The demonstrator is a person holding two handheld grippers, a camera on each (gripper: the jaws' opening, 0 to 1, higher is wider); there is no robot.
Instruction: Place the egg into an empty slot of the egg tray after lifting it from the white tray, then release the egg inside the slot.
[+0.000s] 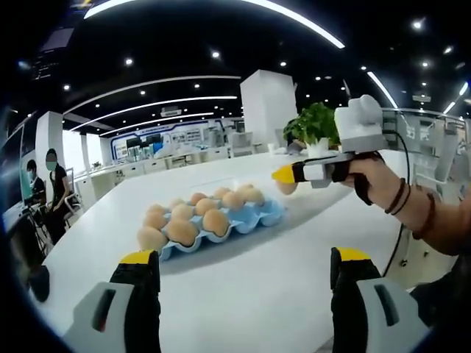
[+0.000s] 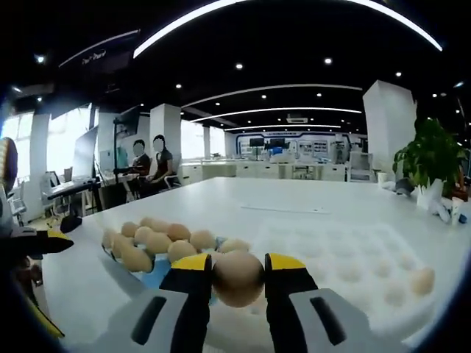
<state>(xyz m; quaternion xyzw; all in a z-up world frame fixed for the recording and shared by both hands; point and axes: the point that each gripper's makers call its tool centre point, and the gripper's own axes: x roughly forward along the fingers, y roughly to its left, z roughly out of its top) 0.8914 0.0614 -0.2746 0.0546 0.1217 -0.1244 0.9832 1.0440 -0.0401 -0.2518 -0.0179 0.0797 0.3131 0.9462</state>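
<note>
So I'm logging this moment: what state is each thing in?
Right gripper: shut on the egg.
Egg: held above the table, near the blue tray.
Left gripper: open, holding nothing.
Blue egg tray: mostly filled, some slots empty.
White tray: one egg left.

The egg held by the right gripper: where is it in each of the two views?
Left gripper view: the held egg is right of centre, at the right gripper's yellow tips, just past the blue egg tray.
Right gripper view: it is bottom centre, between the jaws.
Shared landmark: the potted plant.
</note>
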